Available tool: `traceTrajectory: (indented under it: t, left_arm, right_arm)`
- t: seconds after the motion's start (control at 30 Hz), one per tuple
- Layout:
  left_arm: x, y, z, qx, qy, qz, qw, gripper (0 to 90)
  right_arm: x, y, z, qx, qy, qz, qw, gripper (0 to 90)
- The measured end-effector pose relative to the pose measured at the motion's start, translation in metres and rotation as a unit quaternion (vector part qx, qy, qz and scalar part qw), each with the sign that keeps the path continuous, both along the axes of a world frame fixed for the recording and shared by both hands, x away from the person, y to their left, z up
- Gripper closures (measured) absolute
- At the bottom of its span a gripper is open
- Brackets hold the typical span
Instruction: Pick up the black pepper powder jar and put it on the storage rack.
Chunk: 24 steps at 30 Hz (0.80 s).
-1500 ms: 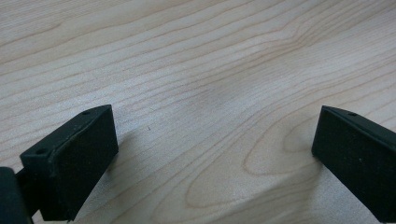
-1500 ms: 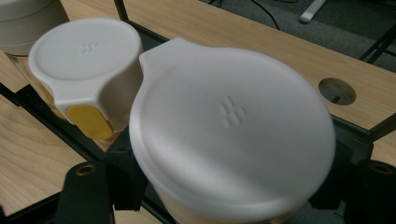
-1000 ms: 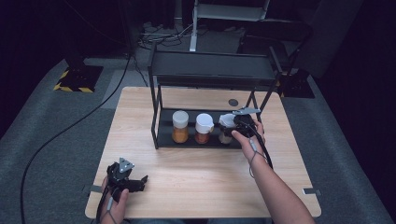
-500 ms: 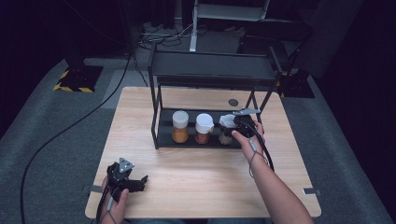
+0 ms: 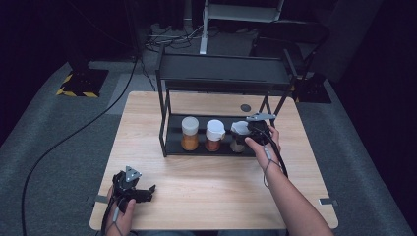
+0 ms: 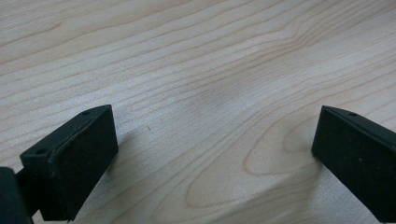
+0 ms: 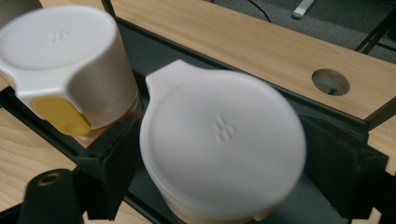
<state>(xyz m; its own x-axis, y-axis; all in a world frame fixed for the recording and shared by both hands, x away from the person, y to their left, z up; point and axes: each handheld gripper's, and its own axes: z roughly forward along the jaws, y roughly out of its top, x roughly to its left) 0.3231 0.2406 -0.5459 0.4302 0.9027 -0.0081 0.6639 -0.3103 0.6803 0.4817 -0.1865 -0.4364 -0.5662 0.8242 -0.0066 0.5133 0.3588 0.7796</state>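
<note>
Your right gripper (image 7: 224,182) had just been opening, its jaws parted around the white-lidded glass spice jar (image 7: 223,149) on the black metal rack's lower shelf (image 5: 196,147); your left gripper (image 6: 210,158) rested spread wide over the bare wooden tabletop (image 6: 210,60).

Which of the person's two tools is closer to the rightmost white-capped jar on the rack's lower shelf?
The right tool. Its jaws, which have just been opening, stand on either side of the rightmost jar. The left tool rests far away near the table's front left corner, open over bare wood.
</note>
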Motion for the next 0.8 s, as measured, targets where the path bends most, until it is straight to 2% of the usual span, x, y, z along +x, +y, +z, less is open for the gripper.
traceTrajectory:
  t: [0.13, 0.53, 0.8]
  left_arm:
    - [0.000, 0.000, 0.000, 0.000, 0.000, 0.000, 1.0000, 0.0]
    - [0.000, 0.000, 0.000, 0.000, -0.001, 0.000, 1.0000, 0.0]
    - [0.000, 0.000, 0.000, 0.000, -0.001, 0.000, 1.0000, 0.0]
  right_arm:
    - [-0.005, -0.003, 0.006, 0.006, -0.006, 0.003, 1.0000, 15.1]
    - [-0.037, -0.021, 0.039, 0.023, -0.030, 0.013, 0.9992, 13.9]
    - [-0.055, -0.034, 0.048, 0.041, -0.035, 0.020, 0.9984, 13.4]
